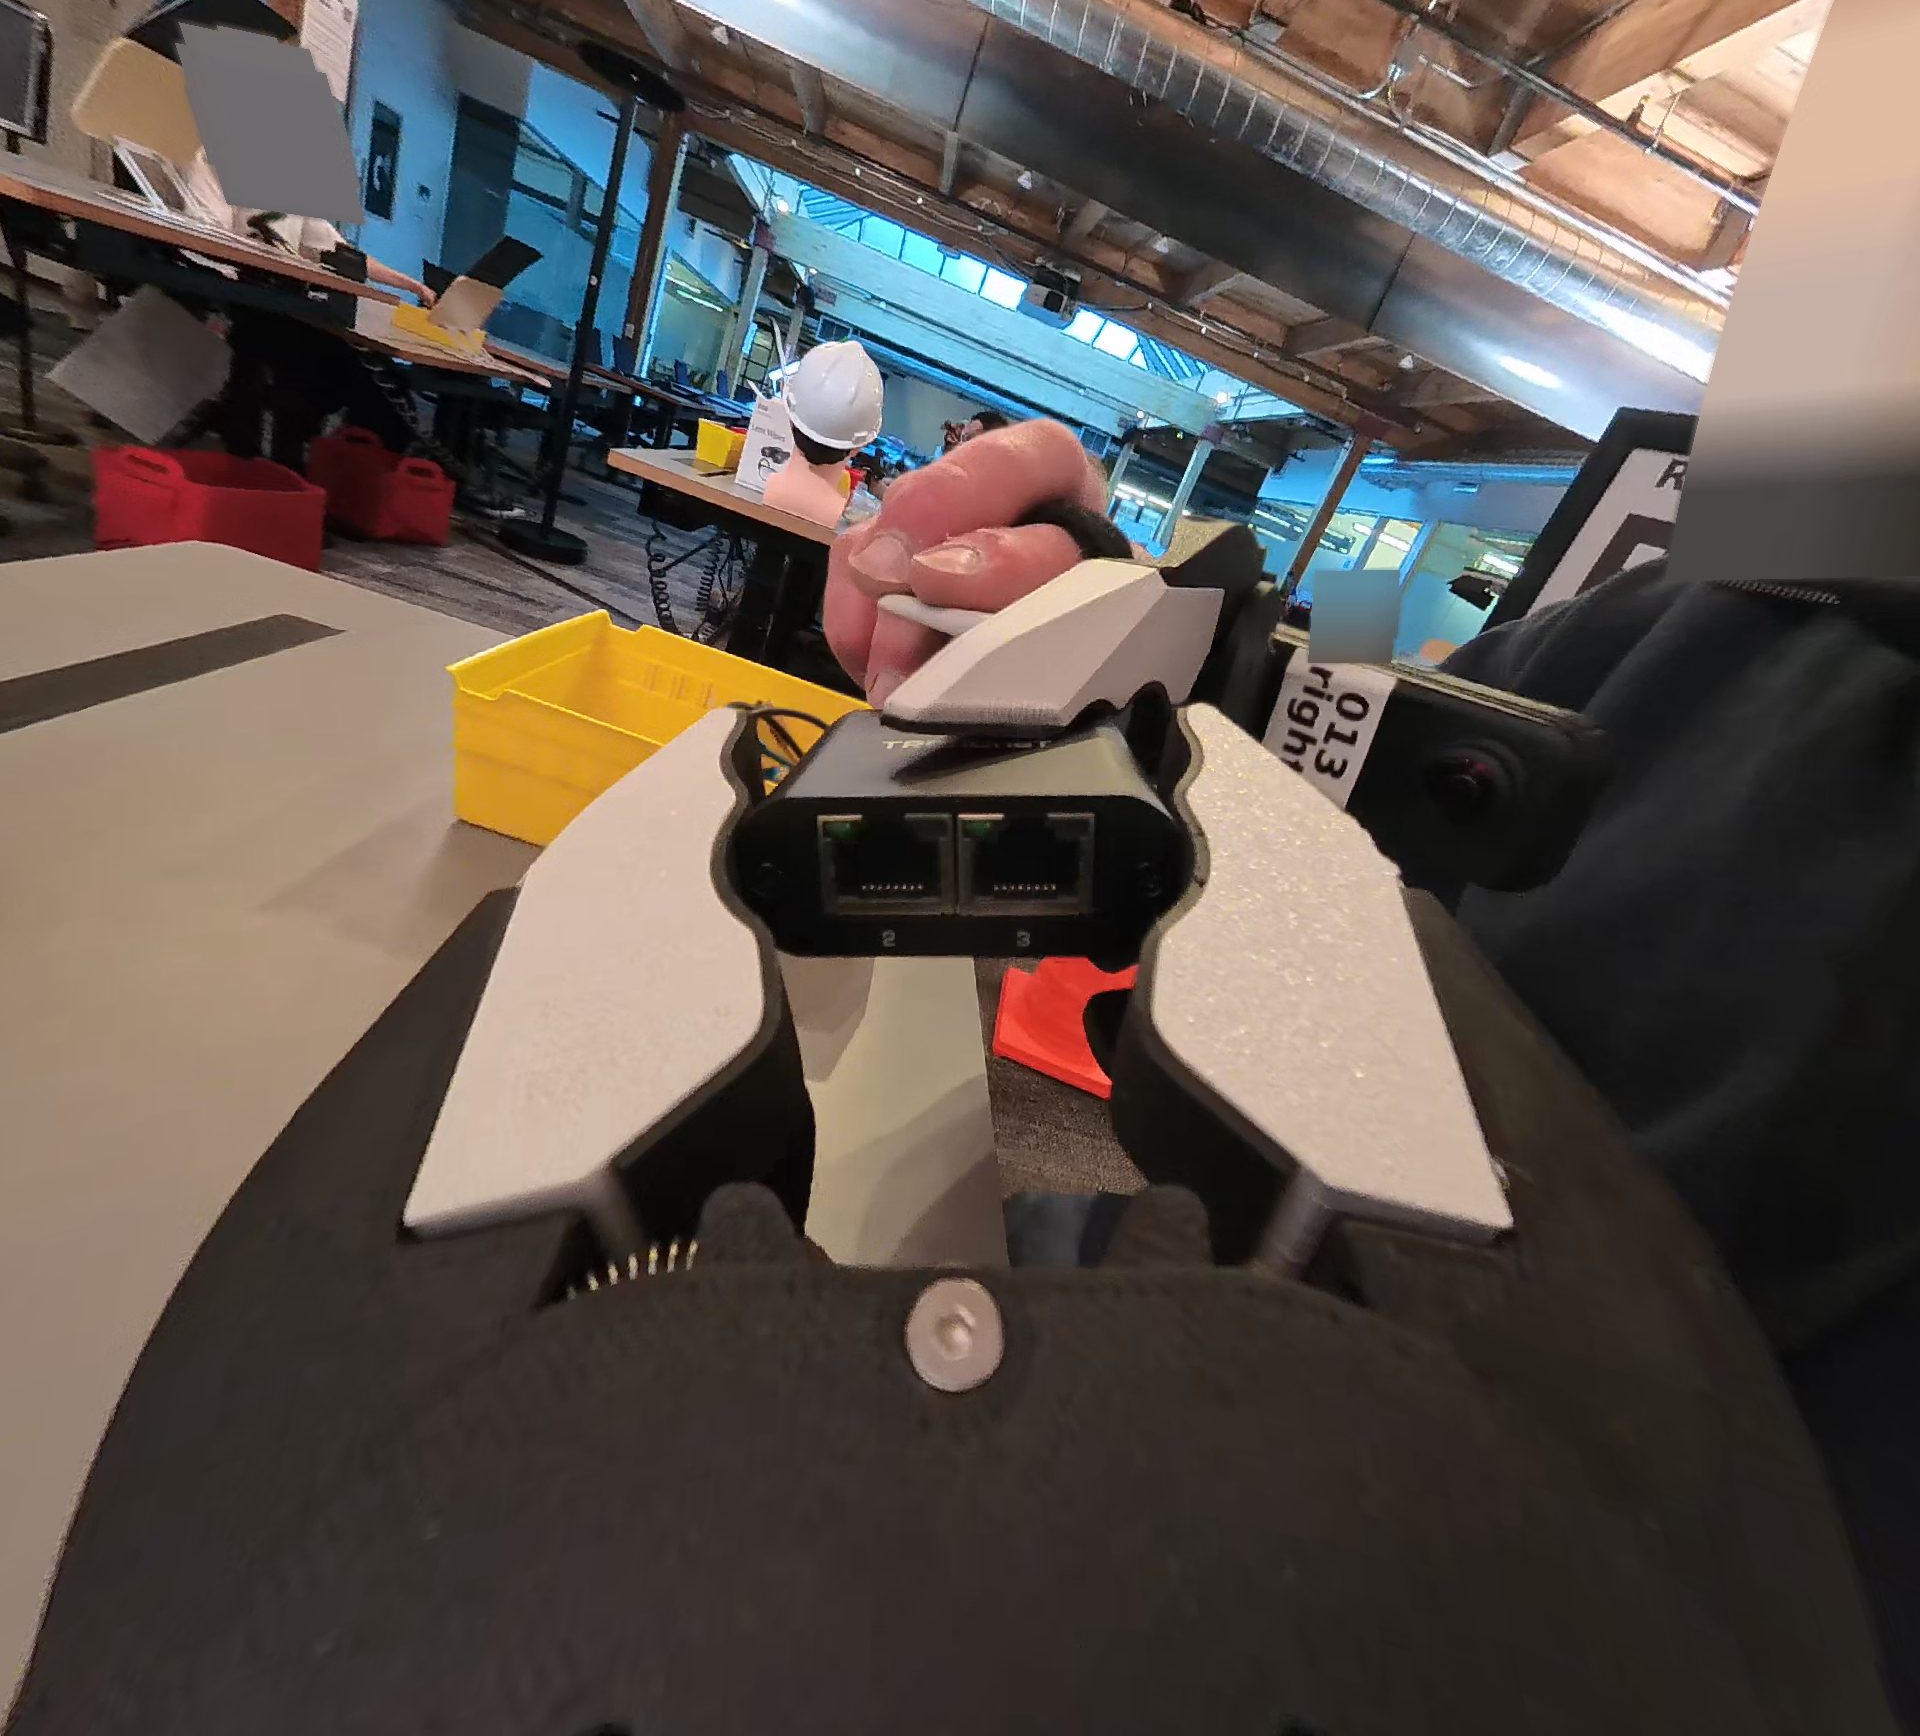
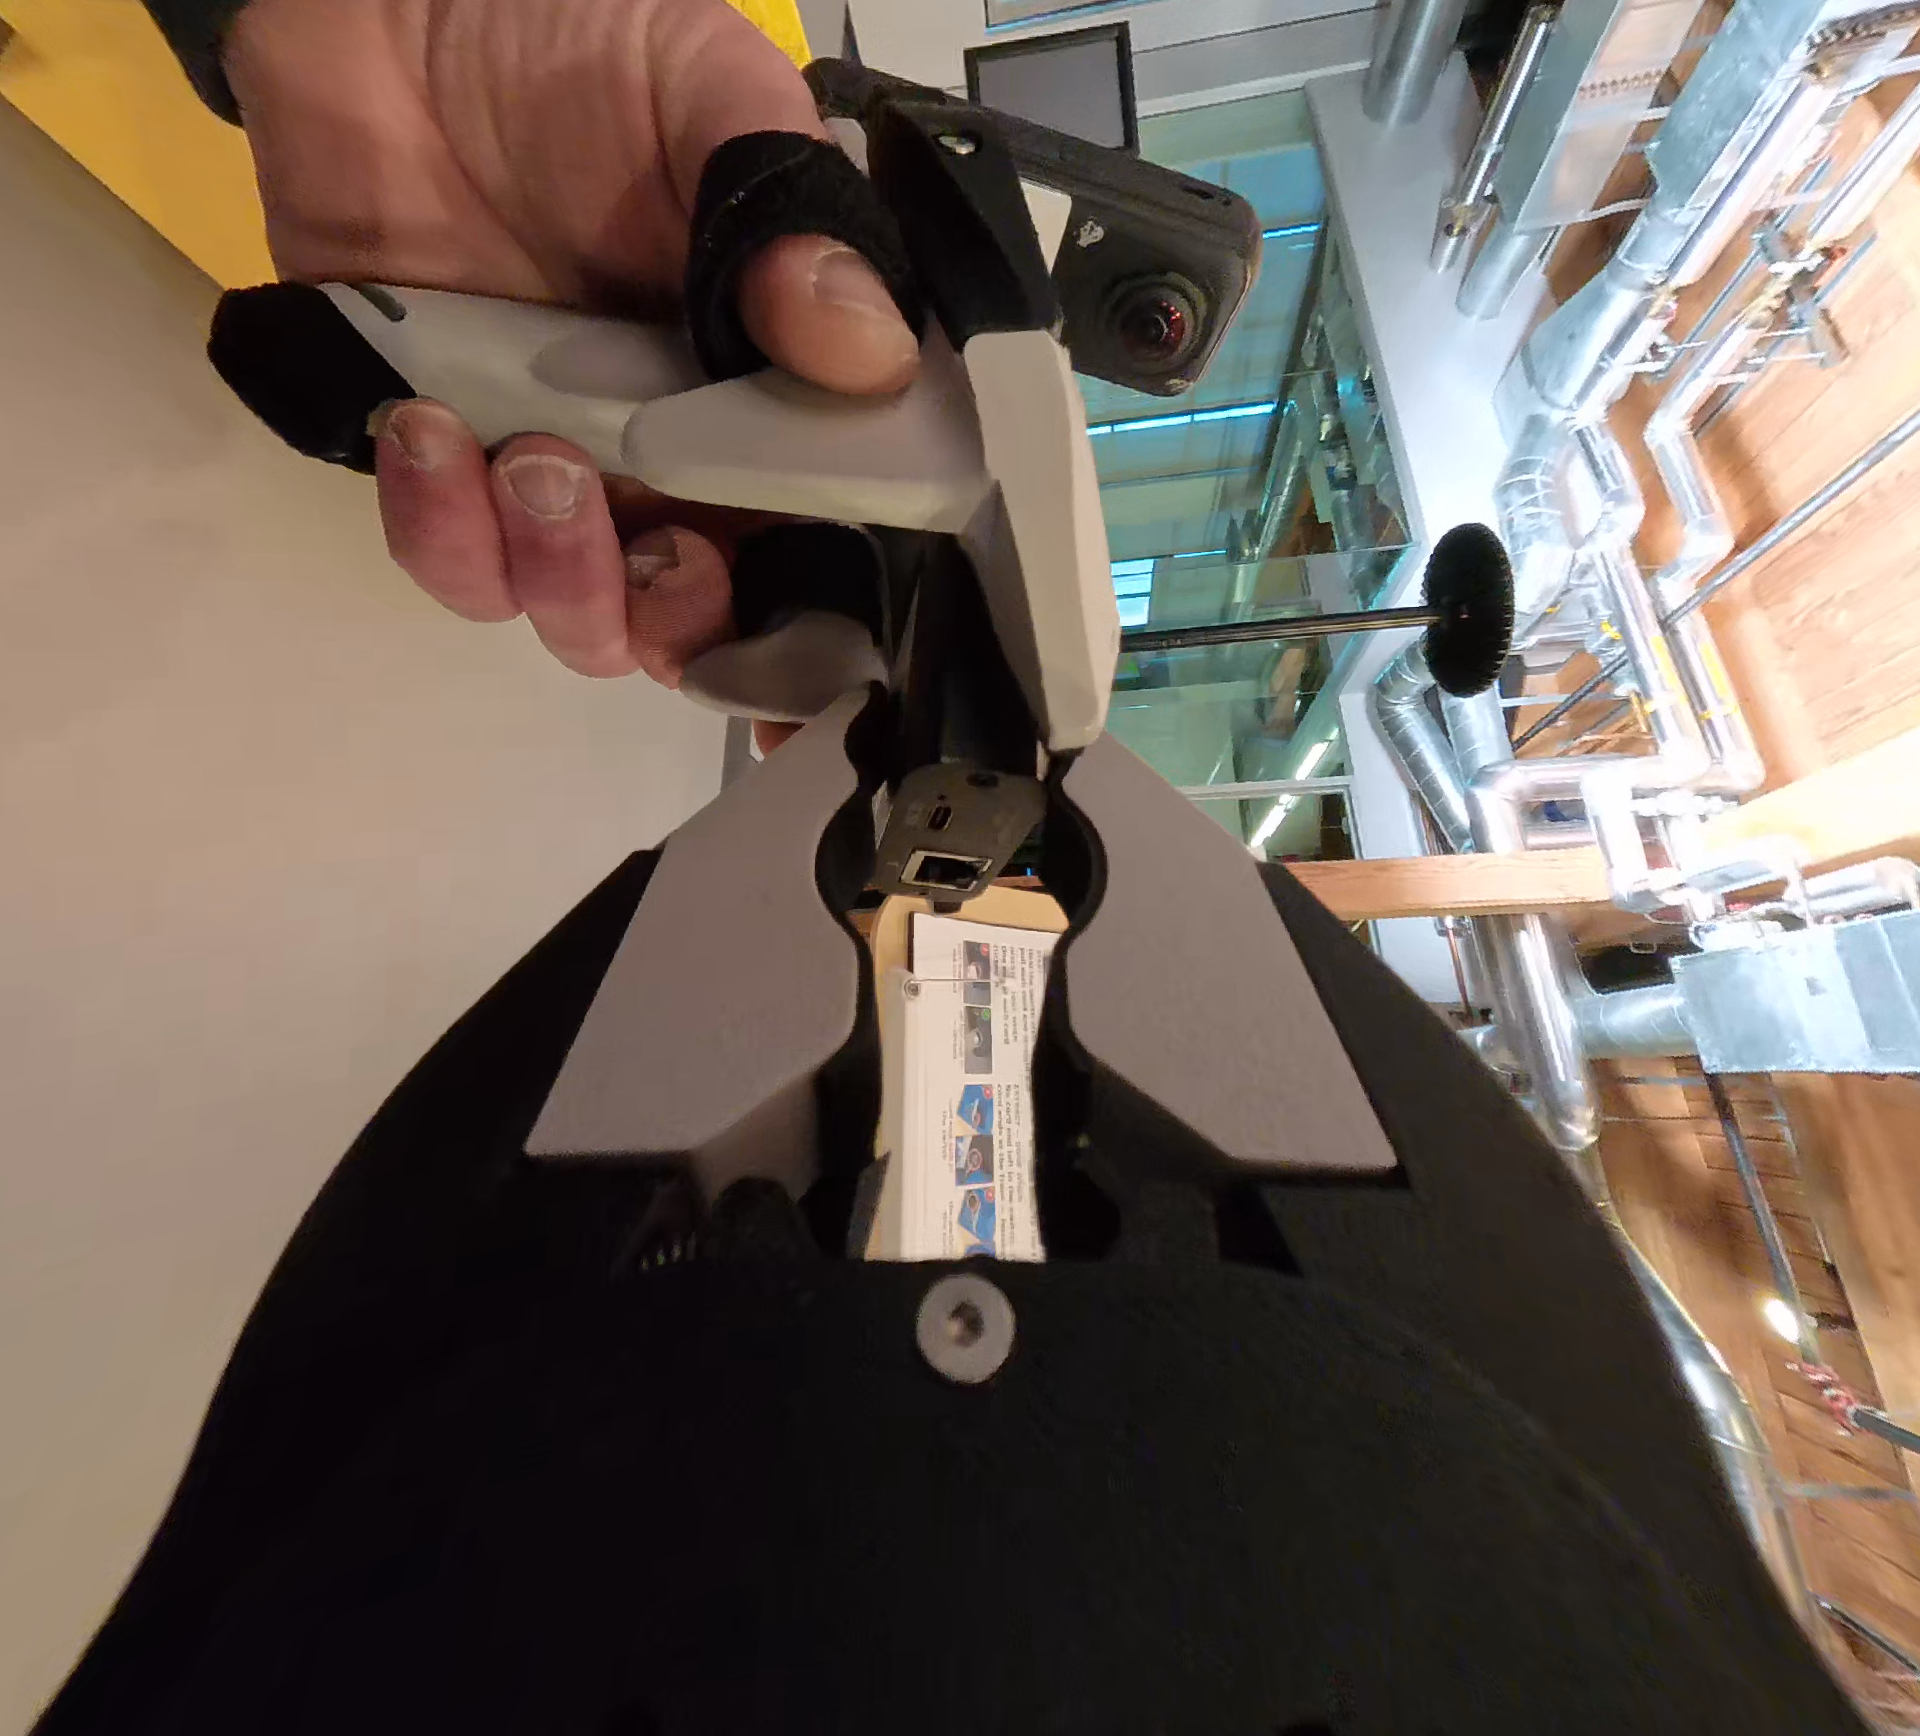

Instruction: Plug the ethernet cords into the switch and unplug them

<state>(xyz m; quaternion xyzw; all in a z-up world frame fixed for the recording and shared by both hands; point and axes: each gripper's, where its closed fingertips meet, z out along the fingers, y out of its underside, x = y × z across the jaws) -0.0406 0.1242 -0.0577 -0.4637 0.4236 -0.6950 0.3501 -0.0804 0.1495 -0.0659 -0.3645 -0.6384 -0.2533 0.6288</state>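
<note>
A small black switch is held up above the table, with two empty ports facing the left wrist camera. My left gripper is shut on its two sides. My right gripper is shut on the switch's other end, where one empty port and a small socket face its camera. In the left wrist view, one right-gripper finger lies on top of the switch. In the right wrist view, the left gripper's fingers reach in from beyond. No ethernet cord is plugged in; only a thin black wire shows behind the switch.
A yellow bin stands on the grey table just left of the switch. A red-orange piece lies below it. A printed sheet on a wooden board shows behind my right fingers. A person's hands hold both grippers.
</note>
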